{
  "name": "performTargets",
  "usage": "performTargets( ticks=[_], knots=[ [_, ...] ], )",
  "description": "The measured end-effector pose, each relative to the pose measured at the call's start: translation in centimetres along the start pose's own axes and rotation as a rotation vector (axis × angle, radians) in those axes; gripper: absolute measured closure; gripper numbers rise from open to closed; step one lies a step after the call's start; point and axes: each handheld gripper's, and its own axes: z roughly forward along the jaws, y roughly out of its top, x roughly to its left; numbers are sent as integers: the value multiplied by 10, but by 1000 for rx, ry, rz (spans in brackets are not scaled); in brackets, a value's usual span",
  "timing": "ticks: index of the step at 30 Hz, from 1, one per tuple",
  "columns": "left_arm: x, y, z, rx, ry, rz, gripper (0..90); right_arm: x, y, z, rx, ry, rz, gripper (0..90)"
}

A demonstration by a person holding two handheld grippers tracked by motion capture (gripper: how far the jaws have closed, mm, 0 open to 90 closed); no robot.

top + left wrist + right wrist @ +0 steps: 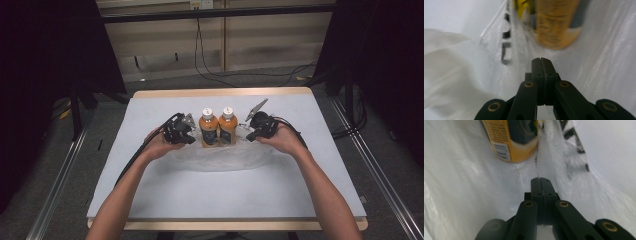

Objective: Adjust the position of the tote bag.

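Observation:
Two orange bottles with white caps [209,131] [227,129] stand side by side on a clear plastic bag [220,157] at the table's middle. My left gripper [193,137] sits just left of them and my right gripper [249,137] just right, each low by the bag's edge. In the left gripper view the jaws [540,60] are shut, with a fold of the printed film [599,62] running up to their tips and a blurred bottle [556,25] beyond. In the right gripper view the shut jaws [540,180] pinch a crease of the bag [461,182] below a bottle [509,142].
A pale cloth [225,195] covers the wooden table. Dark curtains hang at both sides, and cables lie on the floor behind the table's far edge [220,92]. Metal rails [380,170] run along the floor on either side.

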Motion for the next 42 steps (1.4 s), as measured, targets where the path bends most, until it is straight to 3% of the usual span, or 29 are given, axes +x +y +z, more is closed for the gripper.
performTargets(
  ticks=[4,6,9,10,11,12,13,14,15,17,19,23,25,26,27,30,34,36,42],
  knots=[
    [4,-4,7,-9,-14,-8,900,4,2,9,62,-2,-19,900],
    [3,-6,14,32,-1,3,900,6,-1,15,98,3,-31,900],
    [6,-10,12,53,15,10,900,5,-6,12,124,10,-31,900],
    [7,-11,10,82,36,23,900,3,-11,7,171,1,-47,900],
    [7,-12,9,99,35,26,900,3,-11,7,171,1,-47,900],
    [6,-15,6,136,51,55,900,1,-15,3,203,-7,-65,900],
    [6,-15,6,136,51,55,900,0,-17,2,223,-22,-86,900],
    [4,-16,3,182,59,86,900,0,-19,0,240,-38,-99,900],
    [4,-16,3,182,59,86,900,0,-20,-1,250,-35,-104,900],
    [2,-16,2,212,73,127,900,1,-23,-3,280,-24,-114,900],
    [1,-16,2,221,80,129,900,1,-27,-6,310,-28,-120,900],
    [0,-18,-1,229,72,136,900,-4,-34,-10,323,-45,-127,900],
    [-3,-23,-4,233,73,133,900,-10,-41,-14,320,-70,-106,900],
    [-4,-26,-5,222,63,122,900,-12,-42,-14,315,-85,-100,900],
    [-4,-28,-8,236,64,135,900,-15,-44,-14,313,-107,-93,900],
    [-4,-38,-13,222,59,114,900,-19,-45,-13,309,-179,-111,900],
    [-4,-50,-20,209,51,97,900,-24,-45,-11,276,-169,-69,900],
    [-4,-55,-21,181,52,77,900,-25,-45,-12,272,-169,-76,900],
    [-4,-59,-24,175,50,75,900,-24,-50,-14,245,-162,-57,900]
  ],
)
